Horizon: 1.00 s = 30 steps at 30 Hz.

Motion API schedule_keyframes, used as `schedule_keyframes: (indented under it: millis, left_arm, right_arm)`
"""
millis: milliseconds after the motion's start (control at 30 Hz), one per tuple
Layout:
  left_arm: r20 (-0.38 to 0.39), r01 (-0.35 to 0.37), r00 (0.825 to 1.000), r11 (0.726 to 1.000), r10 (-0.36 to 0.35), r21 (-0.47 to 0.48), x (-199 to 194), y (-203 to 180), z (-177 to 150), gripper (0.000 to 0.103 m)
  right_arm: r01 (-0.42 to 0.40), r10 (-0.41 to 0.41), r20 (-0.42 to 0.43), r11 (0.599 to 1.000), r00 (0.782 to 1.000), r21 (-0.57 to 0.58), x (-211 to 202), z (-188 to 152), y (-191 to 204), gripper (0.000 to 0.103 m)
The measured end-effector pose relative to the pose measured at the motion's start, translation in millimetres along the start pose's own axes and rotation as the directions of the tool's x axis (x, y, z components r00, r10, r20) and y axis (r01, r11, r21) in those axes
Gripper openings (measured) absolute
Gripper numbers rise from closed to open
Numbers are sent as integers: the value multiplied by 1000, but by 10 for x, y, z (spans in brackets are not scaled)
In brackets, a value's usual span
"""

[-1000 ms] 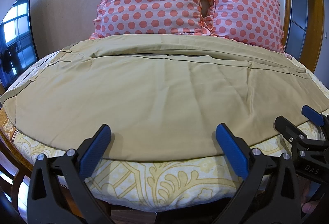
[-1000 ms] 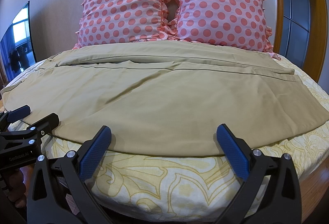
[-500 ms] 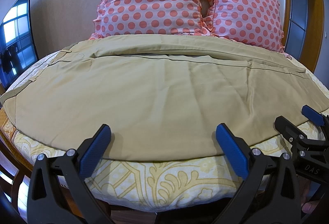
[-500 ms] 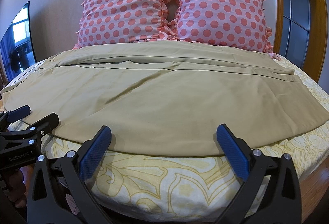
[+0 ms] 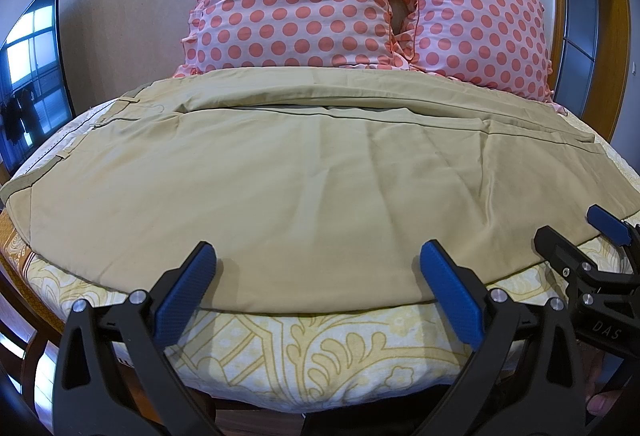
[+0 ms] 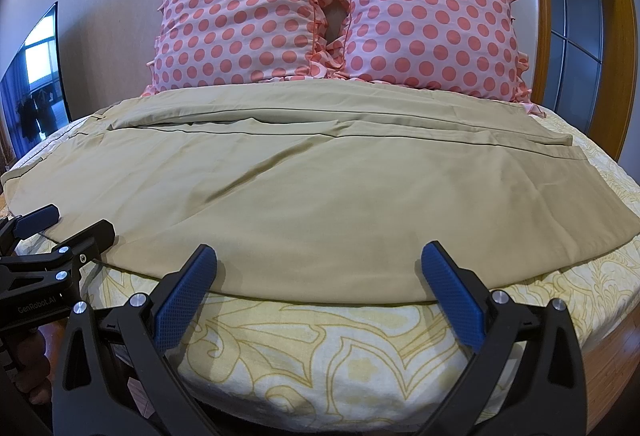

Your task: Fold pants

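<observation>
Khaki pants (image 5: 300, 176) lie flat across the bed, waistband at the left, leg hems at the right, one leg behind the other; they also show in the right wrist view (image 6: 320, 196). My left gripper (image 5: 318, 264) is open and empty, hovering just off the near edge of the pants. My right gripper (image 6: 318, 264) is open and empty at the same edge, further right. The right gripper also shows in the left wrist view (image 5: 576, 232), and the left gripper in the right wrist view (image 6: 74, 222), both by the near edge.
A yellow patterned bedsheet (image 5: 320, 352) covers the bed below the pants. Two pink polka-dot pillows (image 6: 248, 12) (image 6: 428, 20) lean against the wall behind them. A dark TV screen (image 5: 32, 68) is at the left. Wooden door frames (image 6: 624, 36) stand at the right.
</observation>
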<state>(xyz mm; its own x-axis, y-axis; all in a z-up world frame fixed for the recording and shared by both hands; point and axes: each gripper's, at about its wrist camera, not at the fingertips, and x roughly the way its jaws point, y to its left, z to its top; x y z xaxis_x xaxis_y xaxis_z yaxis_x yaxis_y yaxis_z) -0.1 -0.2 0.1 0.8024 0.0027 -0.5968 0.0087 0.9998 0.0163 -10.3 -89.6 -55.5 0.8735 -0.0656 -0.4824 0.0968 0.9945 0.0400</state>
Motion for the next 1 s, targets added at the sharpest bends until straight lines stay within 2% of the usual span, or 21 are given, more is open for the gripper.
schedule_keyframes:
  millis: [1000]
  left_arm:
    - [3, 1, 1000, 1000, -1, 1, -2, 0, 0, 101]
  right_arm:
    - [-5, 5, 12, 1000, 1000, -4, -8, 17, -16, 102]
